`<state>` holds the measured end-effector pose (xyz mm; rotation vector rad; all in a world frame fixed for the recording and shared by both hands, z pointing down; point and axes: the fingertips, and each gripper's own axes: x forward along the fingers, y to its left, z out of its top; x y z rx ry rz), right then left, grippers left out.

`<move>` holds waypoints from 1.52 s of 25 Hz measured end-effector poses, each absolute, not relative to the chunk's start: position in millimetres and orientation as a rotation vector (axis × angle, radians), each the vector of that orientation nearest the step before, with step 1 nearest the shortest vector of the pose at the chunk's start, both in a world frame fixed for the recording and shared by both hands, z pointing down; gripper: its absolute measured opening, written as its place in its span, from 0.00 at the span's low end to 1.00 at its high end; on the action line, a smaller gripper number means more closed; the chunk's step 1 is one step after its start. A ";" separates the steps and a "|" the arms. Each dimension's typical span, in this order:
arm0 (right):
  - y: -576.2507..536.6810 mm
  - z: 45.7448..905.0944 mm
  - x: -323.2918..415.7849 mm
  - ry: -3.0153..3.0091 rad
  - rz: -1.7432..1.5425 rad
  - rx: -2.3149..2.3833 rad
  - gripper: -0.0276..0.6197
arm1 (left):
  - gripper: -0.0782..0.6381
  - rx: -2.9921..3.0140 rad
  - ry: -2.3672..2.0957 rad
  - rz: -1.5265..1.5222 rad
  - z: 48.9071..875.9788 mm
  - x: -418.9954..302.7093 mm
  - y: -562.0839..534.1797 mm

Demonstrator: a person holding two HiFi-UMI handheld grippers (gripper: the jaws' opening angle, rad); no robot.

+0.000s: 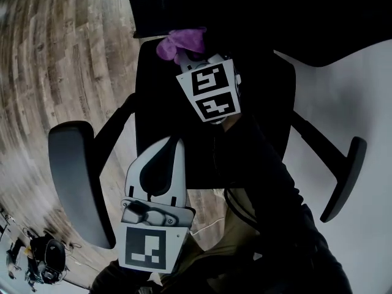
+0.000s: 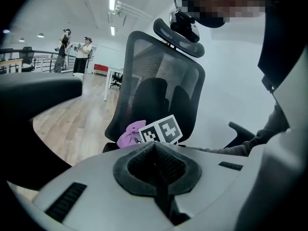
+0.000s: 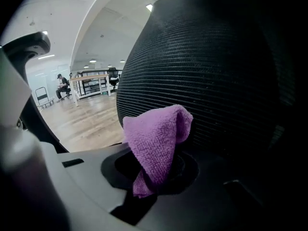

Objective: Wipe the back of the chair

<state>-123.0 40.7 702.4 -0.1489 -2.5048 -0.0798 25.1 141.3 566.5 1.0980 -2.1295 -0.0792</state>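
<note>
While the right claw [image 3: 156,170] grips a purple cloth [image 3: 156,138] by the mesh chair back [image 3: 216,71] at twelve o'clock, the closed, empty left claw [image 2: 156,174] hangs idle; wiping seems barely begun.

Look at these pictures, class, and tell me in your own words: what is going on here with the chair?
A person is working on a black office chair with a hand-held gripper in each hand. The right hand-held gripper is shut on a purple cloth and holds it against the lower part of the mesh chair back. The left hand-held gripper is shut on nothing and hangs short of the chair, taking no part.
</note>
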 end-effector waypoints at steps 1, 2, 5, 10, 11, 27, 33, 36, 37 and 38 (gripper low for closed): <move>36.1 701.9 -120.4 -2.504 -0.079 -0.140 0.15 | 0.11 1.104 -2.127 -0.076 565.8 27.1 139.0; 31.7 701.2 -118.1 -2.504 -0.079 -0.131 0.15 | 0.11 1.111 -2.125 -0.073 565.2 28.8 137.3; 21.2 699.7 -112.1 -2.505 -0.085 -0.110 0.15 | 0.11 1.129 -2.124 -0.059 563.5 32.5 133.8; -0.2 699.1 -102.8 -2.500 -0.096 -0.075 0.15 | 0.11 1.168 -2.119 -0.040 561.6 36.3 121.1; -4.6 699.4 -100.2 -2.499 -0.088 -0.063 0.15 | 0.11 1.175 -2.115 -0.036 561.1 37.7 118.3; -67.9 697.0 -57.3 -2.488 -0.033 0.096 0.15 | 0.11 1.240 -2.100 0.002 552.6 58.5 84.0; -96.5 694.9 -37.7 -2.478 -0.025 0.164 0.15 | 0.11 1.283 -2.087 0.022 548.2 69.5 67.7; -111.5 694.9 -25.4 -2.469 -0.022 0.200 0.15 | 0.11 1.301 -2.078 0.029 546.1 76.6 58.8; -116.2 695.1 -21.4 -2.466 -0.020 0.212 0.15 | 0.11 1.306 -2.076 0.034 545.4 78.3 56.1; -120.6 695.5 -17.8 -2.463 -0.017 0.222 0.15 | 0.11 1.314 -2.079 0.041 544.6 79.4 53.7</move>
